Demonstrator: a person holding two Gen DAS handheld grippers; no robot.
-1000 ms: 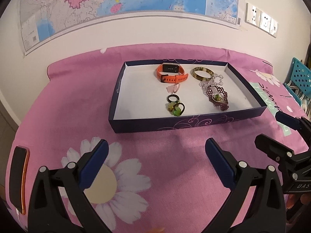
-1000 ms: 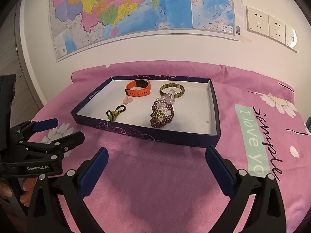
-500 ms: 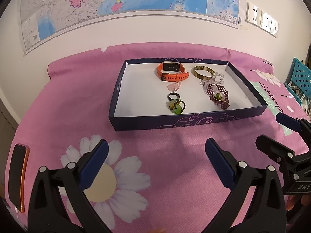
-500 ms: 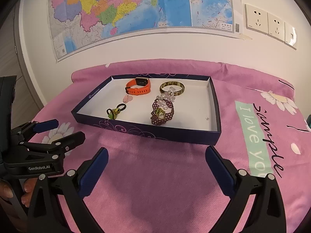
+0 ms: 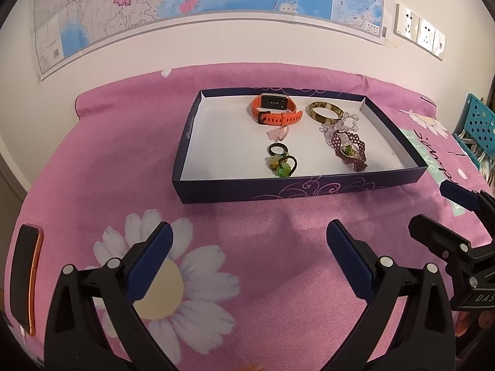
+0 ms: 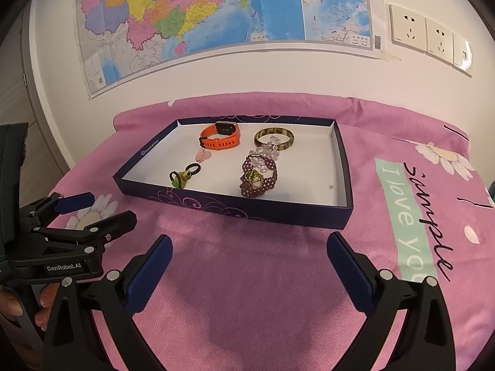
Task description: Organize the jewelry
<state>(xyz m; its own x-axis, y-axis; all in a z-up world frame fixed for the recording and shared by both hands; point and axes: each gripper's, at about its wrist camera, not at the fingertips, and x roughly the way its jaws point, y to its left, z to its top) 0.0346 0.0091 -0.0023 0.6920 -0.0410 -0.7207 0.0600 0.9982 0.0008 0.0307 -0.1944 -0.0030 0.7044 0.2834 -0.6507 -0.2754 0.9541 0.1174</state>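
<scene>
A dark blue box lid (image 5: 278, 189) (image 6: 247, 208) with a white inside lies on the pink cloth. In it are an orange watch (image 5: 273, 112) (image 6: 221, 137), a brown bangle (image 5: 324, 112) (image 6: 273, 137), a clear bead bracelet (image 5: 342, 125), a purple beaded bracelet (image 5: 349, 151) (image 6: 258, 179), a pink charm (image 5: 277, 134) and black and green rings (image 5: 280, 162) (image 6: 184, 176). My left gripper (image 5: 247, 244) and right gripper (image 6: 247, 250) are both open and empty, above the cloth in front of the lid.
A phone in an orange case (image 5: 24, 278) lies at the cloth's left edge. A teal perforated basket (image 5: 478, 126) stands at the far right. A wall with a map (image 6: 216, 15) and sockets (image 6: 427, 35) is close behind the lid.
Both grippers have drawn slightly back and up from the lid. Both stay open and empty. The jewelry has not moved.
</scene>
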